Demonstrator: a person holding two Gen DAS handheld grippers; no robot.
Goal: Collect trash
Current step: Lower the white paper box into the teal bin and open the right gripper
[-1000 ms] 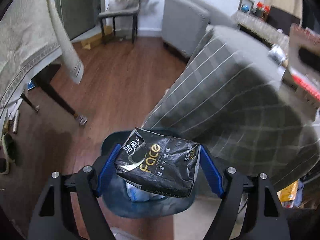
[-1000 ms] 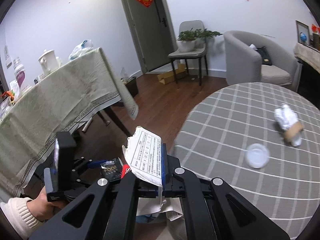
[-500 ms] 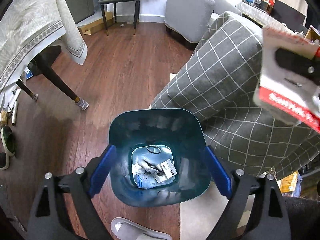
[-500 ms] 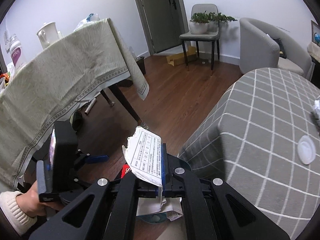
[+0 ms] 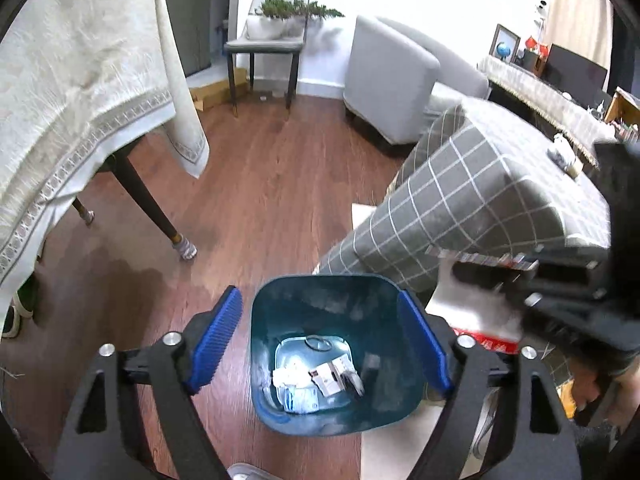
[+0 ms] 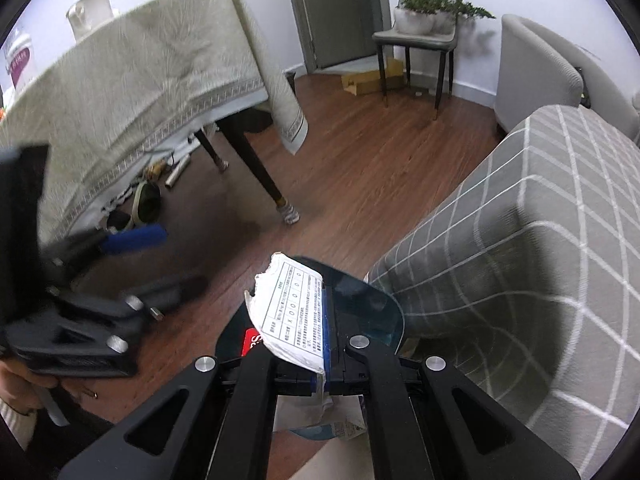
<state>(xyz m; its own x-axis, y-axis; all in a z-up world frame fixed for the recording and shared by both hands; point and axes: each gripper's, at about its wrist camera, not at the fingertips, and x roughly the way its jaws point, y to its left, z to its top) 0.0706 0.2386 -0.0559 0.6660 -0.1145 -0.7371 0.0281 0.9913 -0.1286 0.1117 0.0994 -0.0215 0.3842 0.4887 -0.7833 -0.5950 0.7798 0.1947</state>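
Wood floor, blue bin beneath spread left hand-held gripper; right hand-held gripper pinching white packet

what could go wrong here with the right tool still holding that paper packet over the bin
The right tool grips the white packet near the blue bin's rim, not over its middle, so a release now might drop it onto the wooden floor.

The open left tool hangs right above the bin opening; the two tools could bump as the right one moves in.

The checked tablecloth drapes close beside the bin and could snag the packet.
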